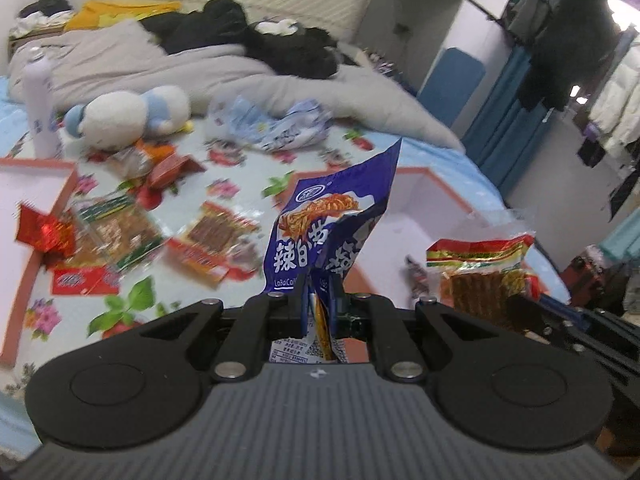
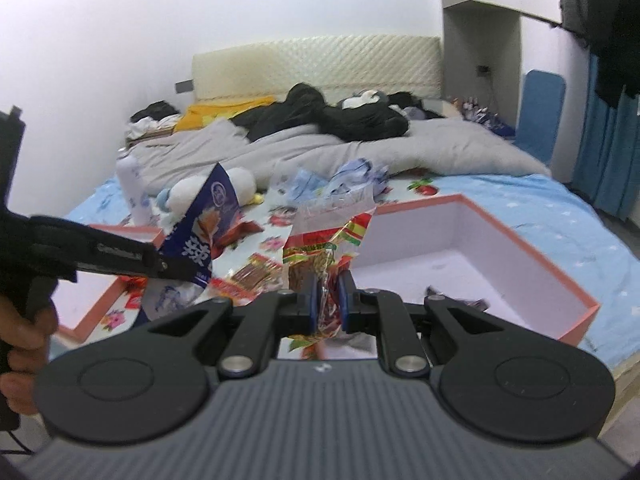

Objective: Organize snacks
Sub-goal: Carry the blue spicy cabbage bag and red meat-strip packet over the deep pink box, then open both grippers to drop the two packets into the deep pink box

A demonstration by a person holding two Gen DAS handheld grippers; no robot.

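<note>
Holding each packet by its bottom edge, we keep both clear of the bed [image 2: 520, 200]. Our left tool [image 1: 322, 300] pinches the blue packet [image 1: 324, 216], our right tool [image 2: 328, 300] the red packet [image 2: 320, 248], likely bound for the box [image 2: 520, 248].

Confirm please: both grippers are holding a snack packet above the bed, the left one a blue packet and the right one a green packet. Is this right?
Only the colour of the right packet is wrong. The right wrist view shows the right gripper shut on a red and yellow snack packet, not a green one. The left gripper does hold the blue snack packet above the bed.
</note>
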